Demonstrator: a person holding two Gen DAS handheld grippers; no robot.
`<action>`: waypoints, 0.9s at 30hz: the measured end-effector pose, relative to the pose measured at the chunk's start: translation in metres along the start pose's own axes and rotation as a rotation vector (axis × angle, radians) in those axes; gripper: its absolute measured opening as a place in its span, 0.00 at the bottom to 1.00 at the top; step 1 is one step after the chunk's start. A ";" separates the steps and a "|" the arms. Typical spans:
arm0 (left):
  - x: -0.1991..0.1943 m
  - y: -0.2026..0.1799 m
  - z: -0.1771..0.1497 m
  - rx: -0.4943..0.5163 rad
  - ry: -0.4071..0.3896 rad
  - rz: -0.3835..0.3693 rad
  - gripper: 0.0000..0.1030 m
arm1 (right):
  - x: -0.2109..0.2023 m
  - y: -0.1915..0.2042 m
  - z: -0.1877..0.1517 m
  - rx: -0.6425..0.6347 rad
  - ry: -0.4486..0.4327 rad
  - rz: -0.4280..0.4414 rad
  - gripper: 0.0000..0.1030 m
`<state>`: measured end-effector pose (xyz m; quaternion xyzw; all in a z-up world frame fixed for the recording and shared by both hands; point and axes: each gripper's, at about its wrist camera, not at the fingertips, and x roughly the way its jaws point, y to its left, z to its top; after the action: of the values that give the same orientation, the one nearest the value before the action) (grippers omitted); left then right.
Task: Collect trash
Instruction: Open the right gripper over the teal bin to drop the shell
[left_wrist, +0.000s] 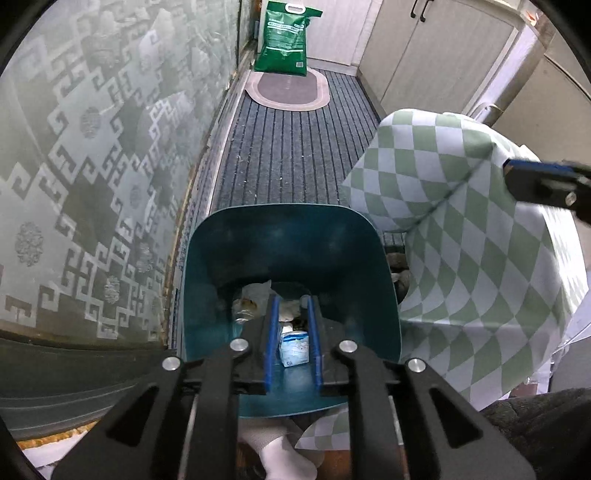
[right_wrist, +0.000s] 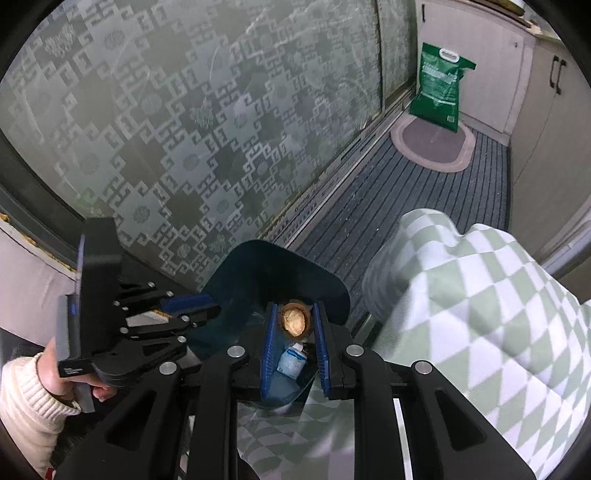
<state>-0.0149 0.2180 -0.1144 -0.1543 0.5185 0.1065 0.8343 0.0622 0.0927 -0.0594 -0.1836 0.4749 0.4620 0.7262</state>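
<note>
Hovering over the teal plastic waste bin (left_wrist: 288, 254), both grippers point down into its open mouth. In the lower centre of the left wrist view, the left gripper (left_wrist: 293, 317) has its blue ribbed pads a narrow way apart with nothing pressed between them; a small pale-blue carton (left_wrist: 294, 347) shows through the gap, lying in the bottom of the bin beside crumpled clear wrapping (left_wrist: 255, 295). That gripper's load appears already dropped, so part of the collecting looks done. In the lower centre of the right wrist view, the right gripper (right_wrist: 294, 323) pinches a crinkled brown paper cupcake liner (right_wrist: 294, 320) between its pads, held above the bin (right_wrist: 266, 273) and not yet let go; releasing it looks like the step in hand, and whether more trash waits elsewhere cannot be told. The bin is smooth, hard and rounded-square, with a glossy inner wall. At the right of both views hangs a soft cloth (left_wrist: 472, 236) in a green and white diamond check, folding loosely beside the bin. Frosted glass (left_wrist: 96, 155) with an etched key pattern fills the left, a ribbed grey mat (left_wrist: 295, 147) covers the floor, and a green printed sack (left_wrist: 286, 40) stands at the top.
</note>
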 end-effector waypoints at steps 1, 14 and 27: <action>-0.002 0.002 0.000 0.002 -0.005 0.002 0.15 | 0.005 0.002 0.001 -0.006 0.015 0.002 0.19; -0.031 0.002 0.000 0.038 -0.083 -0.005 0.44 | 0.056 0.022 -0.004 -0.066 0.170 -0.028 0.19; -0.047 -0.030 -0.033 0.104 -0.181 0.005 0.61 | 0.034 0.024 -0.004 -0.048 0.098 -0.026 0.33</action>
<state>-0.0525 0.1774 -0.0813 -0.0990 0.4462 0.0952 0.8844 0.0441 0.1191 -0.0862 -0.2294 0.4963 0.4542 0.7034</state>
